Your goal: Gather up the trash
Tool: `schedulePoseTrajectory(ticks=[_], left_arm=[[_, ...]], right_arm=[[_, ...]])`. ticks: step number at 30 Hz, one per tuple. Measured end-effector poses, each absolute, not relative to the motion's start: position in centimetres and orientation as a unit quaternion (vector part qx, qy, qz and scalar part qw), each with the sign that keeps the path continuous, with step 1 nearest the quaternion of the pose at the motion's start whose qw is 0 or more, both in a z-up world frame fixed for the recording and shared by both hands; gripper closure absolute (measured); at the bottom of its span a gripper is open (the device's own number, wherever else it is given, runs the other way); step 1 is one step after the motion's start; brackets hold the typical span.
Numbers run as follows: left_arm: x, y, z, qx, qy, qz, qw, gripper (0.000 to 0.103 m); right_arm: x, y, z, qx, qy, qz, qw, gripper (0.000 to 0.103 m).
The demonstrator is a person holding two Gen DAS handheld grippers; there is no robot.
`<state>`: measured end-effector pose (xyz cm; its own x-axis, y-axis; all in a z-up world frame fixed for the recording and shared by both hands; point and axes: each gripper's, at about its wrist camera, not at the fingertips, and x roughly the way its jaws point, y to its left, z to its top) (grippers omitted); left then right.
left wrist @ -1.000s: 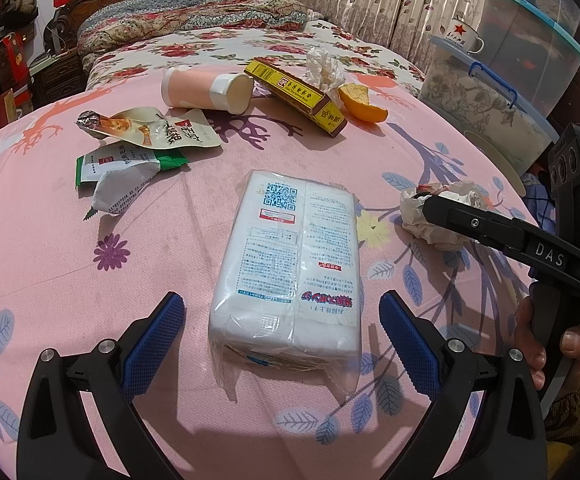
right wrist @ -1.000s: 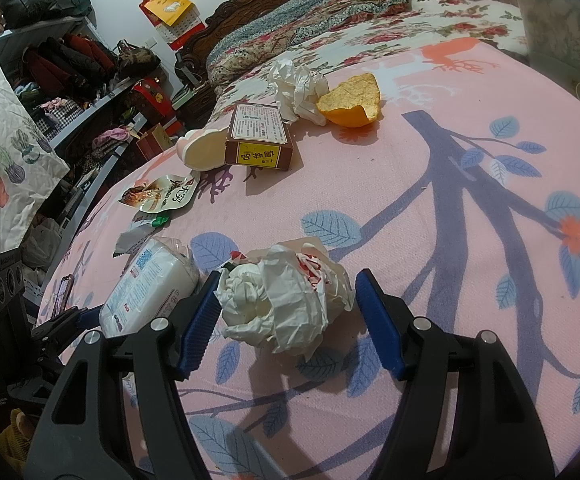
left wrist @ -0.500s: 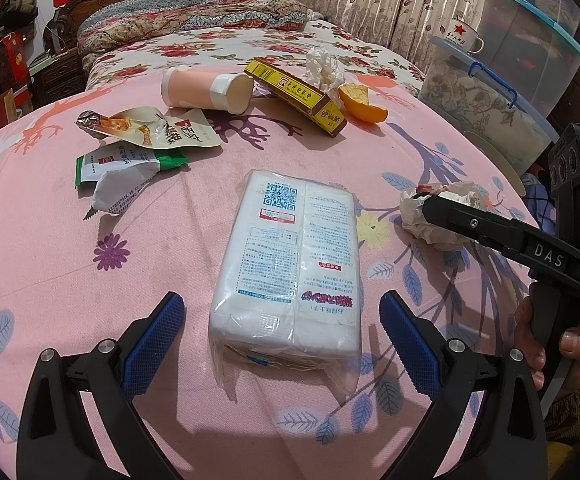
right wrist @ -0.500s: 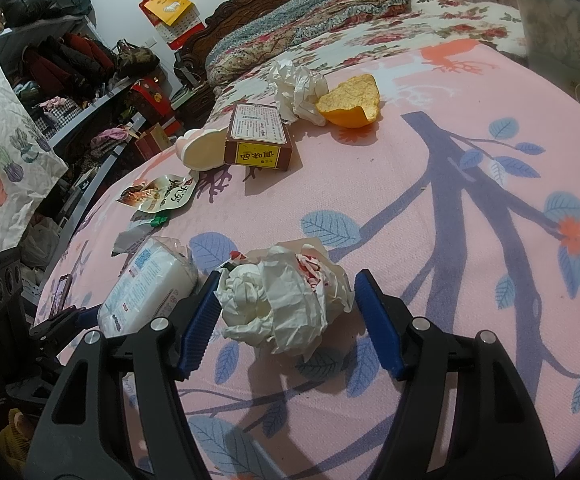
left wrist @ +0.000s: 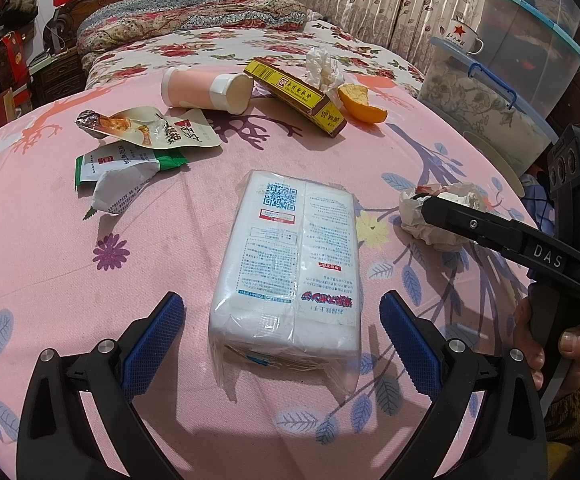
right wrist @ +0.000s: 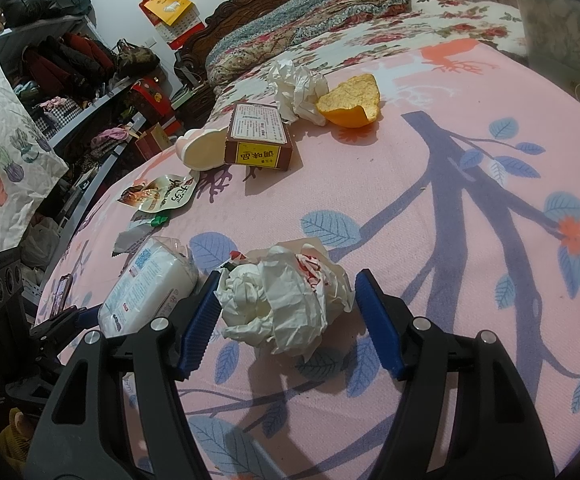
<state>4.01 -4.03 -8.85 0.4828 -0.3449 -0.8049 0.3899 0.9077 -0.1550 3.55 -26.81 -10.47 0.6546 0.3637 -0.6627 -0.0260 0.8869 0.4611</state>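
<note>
- Crumpled paper wad (right wrist: 285, 296) sits on the pink counter (right wrist: 450, 208), between the right gripper (right wrist: 287, 320) fingers (apart, nearly touching).
- Close squarely; soft wad likely compresses.
- Left gripper (left wrist: 281, 336) fingers apart, straddling tissue pack (left wrist: 290, 256).

A crumpled paper wad (right wrist: 285, 304) is straddled by the spread blue pads of the right gripper (right wrist: 290, 320) on a pink cloth (right wrist: 450, 208). A white pack (right wrist: 149, 284) is seen just left; a box (right wrist: 258, 136) and orange peel (right wrist: 352, 102) are seen beyond.
</note>
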Motion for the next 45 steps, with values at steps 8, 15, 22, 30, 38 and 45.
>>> schedulePoseTrajectory(ticks=[8,15,22,30,38,45], left_arm=[[4.0,-4.0,-8.9,0.024,0.461,-0.213,0.861,0.009],[4.0,-4.0,-8.9,0.024,0.461,-0.213,0.861,0.009],[4.0,-4.0,-8.9,0.024,0.461,-0.213,0.861,0.009],[4.0,-3.9,-8.6,0.023,0.455,-0.206,0.866,0.025],[4.2,-3.7,-8.4,0.018,0.45,-0.212,0.867,0.043],[4.4,-3.1,-8.4,0.002,0.452,-0.22,0.865,0.044]], right_arm=[[3.5,-26.8,-10.5,0.211,0.401,0.11,0.885,0.035],[3.5,-26.8,-10.5,0.211,0.401,0.11,0.885,0.035],[3.5,-26.8,-10.5,0.211,0.401,0.11,0.885,0.035],[3.3,-26.4,-10.1,0.194,0.39,0.109,0.893,0.045],[2.6,-25.6,-9.5,0.161,0.371,0.102,0.909,0.048],[2.6,-26.2,-9.6,0.177,0.373,0.099,0.905,0.048]])
